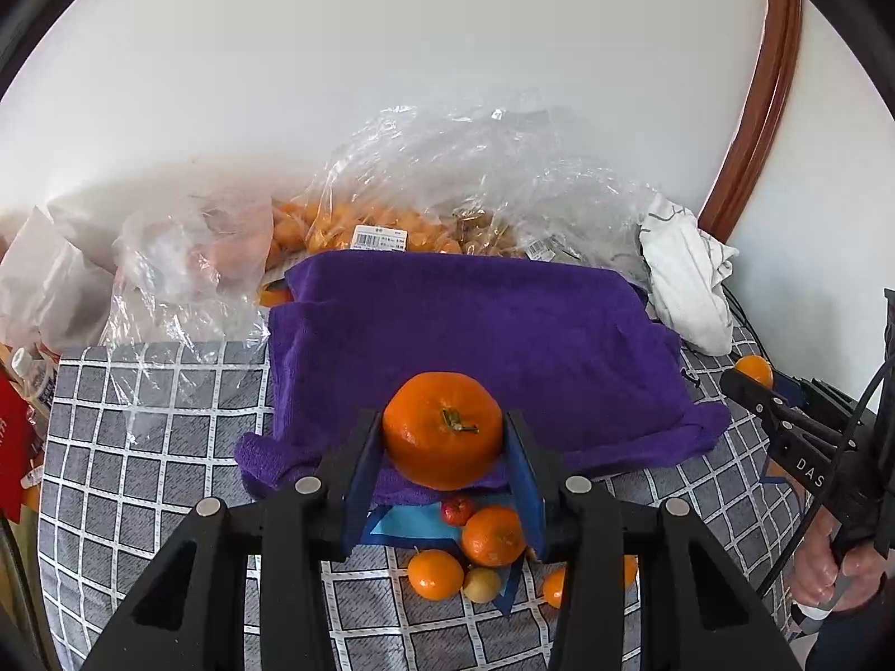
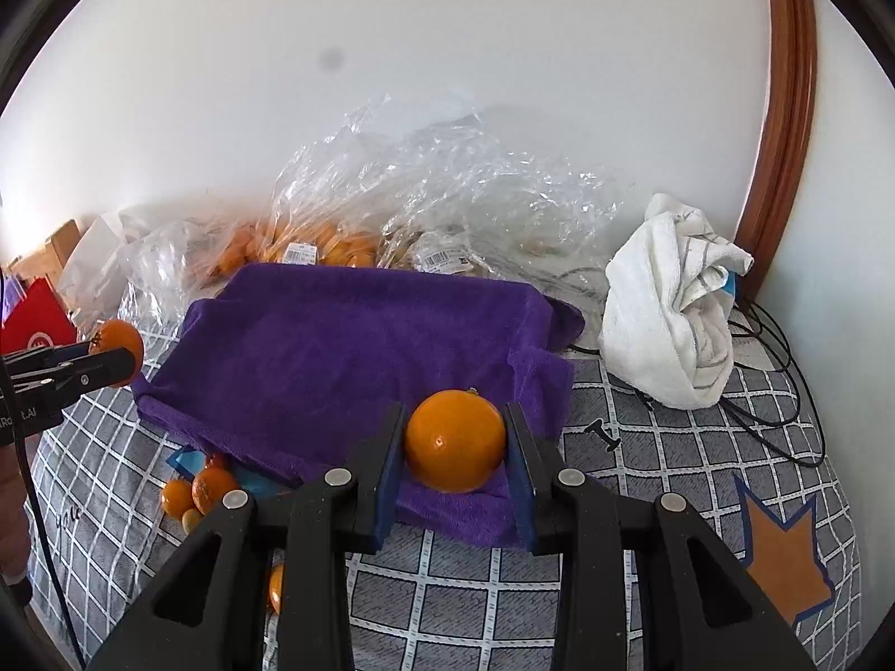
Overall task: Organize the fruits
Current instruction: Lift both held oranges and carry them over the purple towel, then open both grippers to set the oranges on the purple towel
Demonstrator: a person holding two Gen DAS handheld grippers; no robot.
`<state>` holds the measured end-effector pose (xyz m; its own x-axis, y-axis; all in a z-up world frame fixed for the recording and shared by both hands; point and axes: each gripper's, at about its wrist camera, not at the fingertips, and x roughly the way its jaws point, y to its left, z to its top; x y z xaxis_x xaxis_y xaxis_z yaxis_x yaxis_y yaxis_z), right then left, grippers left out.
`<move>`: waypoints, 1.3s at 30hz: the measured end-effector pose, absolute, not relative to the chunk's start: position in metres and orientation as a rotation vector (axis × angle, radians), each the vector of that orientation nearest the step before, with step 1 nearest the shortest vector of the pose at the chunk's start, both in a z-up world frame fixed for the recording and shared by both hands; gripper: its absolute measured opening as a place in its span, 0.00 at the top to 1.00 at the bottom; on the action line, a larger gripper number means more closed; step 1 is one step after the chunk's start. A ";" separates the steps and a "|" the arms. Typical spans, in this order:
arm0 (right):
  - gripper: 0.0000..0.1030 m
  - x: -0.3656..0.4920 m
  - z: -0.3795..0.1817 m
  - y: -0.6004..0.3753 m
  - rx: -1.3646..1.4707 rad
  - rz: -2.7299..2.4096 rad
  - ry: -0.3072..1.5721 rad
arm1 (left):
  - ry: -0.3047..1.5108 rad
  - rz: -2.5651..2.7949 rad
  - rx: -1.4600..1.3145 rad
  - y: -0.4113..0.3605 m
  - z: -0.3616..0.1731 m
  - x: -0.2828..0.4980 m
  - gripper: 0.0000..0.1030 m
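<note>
My left gripper (image 1: 443, 436) is shut on an orange tangerine (image 1: 442, 429) with its stem facing me, held above the front edge of a purple towel (image 1: 475, 335). My right gripper (image 2: 454, 444) is shut on a smooth orange tangerine (image 2: 454, 440) over the towel's (image 2: 347, 346) right front corner. Several small loose fruits (image 1: 475, 548) lie on the checked cloth (image 1: 140, 447) below the left gripper; they also show in the right wrist view (image 2: 196, 495). Each gripper shows in the other's view, at the right edge (image 1: 752, 377) and at the left edge (image 2: 114, 352).
Clear plastic bags (image 1: 419, 207) with orange fruit lie behind the towel by the white wall. A crumpled white cloth (image 2: 671, 307) and black cables (image 2: 783, 391) sit at the back right. A red bag (image 2: 33, 324) is at the left. A wooden door frame (image 2: 783, 140) stands at the right.
</note>
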<state>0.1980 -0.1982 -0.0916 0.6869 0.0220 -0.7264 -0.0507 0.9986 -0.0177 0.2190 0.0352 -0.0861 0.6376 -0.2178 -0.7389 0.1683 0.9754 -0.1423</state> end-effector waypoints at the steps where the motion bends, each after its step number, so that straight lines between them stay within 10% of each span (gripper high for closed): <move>1: 0.67 0.199 -0.093 -0.201 -0.026 0.046 0.818 | 0.853 -0.222 -0.068 0.035 -0.087 0.221 0.60; 39: 0.67 0.287 -0.170 -0.201 -0.029 0.015 0.913 | 0.962 -0.205 -0.029 0.026 -0.160 0.321 0.60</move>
